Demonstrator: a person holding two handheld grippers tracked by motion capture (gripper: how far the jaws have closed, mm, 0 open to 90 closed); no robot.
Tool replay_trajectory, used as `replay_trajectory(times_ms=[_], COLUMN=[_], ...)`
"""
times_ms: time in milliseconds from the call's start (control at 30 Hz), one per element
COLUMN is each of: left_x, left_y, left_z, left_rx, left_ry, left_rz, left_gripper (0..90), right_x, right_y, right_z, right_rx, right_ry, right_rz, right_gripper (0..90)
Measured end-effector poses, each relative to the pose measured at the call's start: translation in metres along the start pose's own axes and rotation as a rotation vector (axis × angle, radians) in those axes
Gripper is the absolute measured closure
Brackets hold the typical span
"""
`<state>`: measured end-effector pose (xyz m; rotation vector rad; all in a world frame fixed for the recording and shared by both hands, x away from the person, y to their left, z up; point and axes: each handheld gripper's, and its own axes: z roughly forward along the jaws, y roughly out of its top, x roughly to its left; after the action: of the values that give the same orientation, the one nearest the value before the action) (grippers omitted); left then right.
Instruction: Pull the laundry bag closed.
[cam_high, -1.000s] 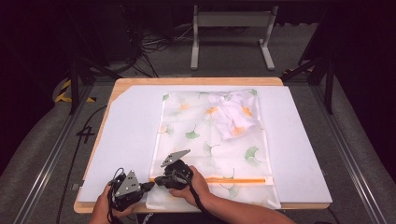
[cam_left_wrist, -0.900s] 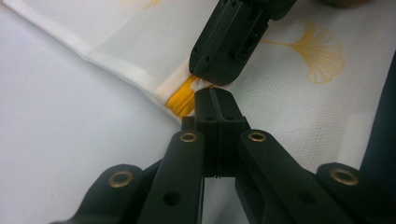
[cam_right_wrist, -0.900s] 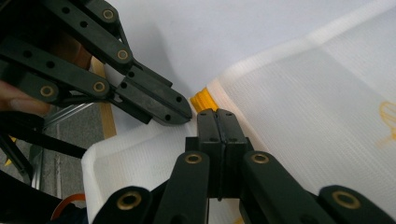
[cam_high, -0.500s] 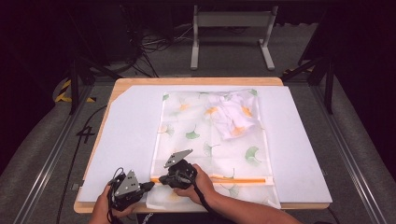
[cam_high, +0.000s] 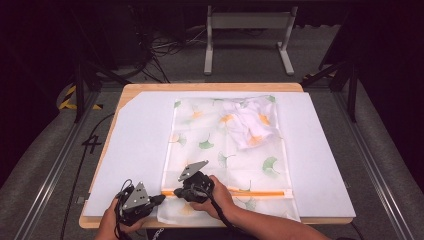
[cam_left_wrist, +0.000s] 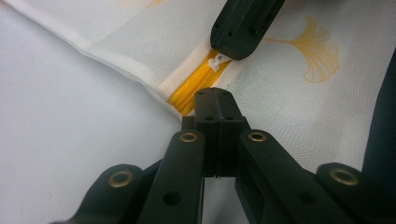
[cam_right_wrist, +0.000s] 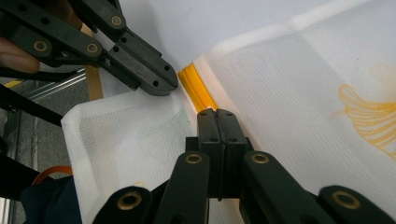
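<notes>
**High view: two closed grippers at the zipper end of a mesh bag**

High view. A wooden table (cam_high: 111, 125) stands on grey carpet in a dark room, with a metal stand (cam_high: 248, 35) and loose cables (cam_high: 165, 47) on the floor behind it. A smooth white sheet (cam_high: 130, 145) covers most of the tabletop. On the sheet lies a flat, rectangular mesh bag (cam_high: 220, 155) of thin, see-through white fabric printed with green and orange fan-shaped leaves. A crumpled white cloth (cam_high: 252, 125) with the same kind of print sits inside the bag at its far end. An orange zipper (cam_high: 250, 193) runs across the bag near its near edge.

The left gripper (cam_high: 159, 199) and the right gripper (cam_high: 181, 192) rest at the near left corner of the bag, each held in a hand coming in from the bottom edge, and each carries a grey three-cornered plate on top.

Left gripper view. The black jaws are pressed together, tips at the end of the zipper (cam_left_wrist: 189, 95), where the ribbed orange tape meets the bag's white hem; whether they pinch the fabric cannot be told. The other gripper's tip rests just beyond, beside a small white zipper pull (cam_left_wrist: 215, 60).

Right gripper view. The jaws are likewise closed, tips on the orange tape (cam_right_wrist: 196, 88), a grip there cannot be confirmed. The fine woven weave of the bag is plain here.
</notes>
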<state>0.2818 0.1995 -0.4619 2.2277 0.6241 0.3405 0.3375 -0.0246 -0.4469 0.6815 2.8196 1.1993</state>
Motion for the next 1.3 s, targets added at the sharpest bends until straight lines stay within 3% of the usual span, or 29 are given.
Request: replay_trajectory(times_ms=[800, 1067, 1300], left_x=[0.002, 0.002, 0.002], left_y=[0.000, 0.000, -0.001], left_z=[0.000, 0.000, 0.000], left_rx=[-0.001, -0.005, -0.005], left_ry=[-0.012, -0.018, -0.018], left_rz=[-0.007, -0.011, -0.008], left_gripper=[90.0, 90.0, 90.0], right_x=[-0.014, -0.013, -0.015], right_y=[-0.018, -0.013, -0.010], right_z=[-0.031, -0.026, -0.022], right_rx=[0.034, 0.024, 0.008], right_ry=[-0.044, -0.029, -0.008], right_rz=[-0.013, -0.012, 0.026], right_gripper=[90.0, 90.0, 90.0])
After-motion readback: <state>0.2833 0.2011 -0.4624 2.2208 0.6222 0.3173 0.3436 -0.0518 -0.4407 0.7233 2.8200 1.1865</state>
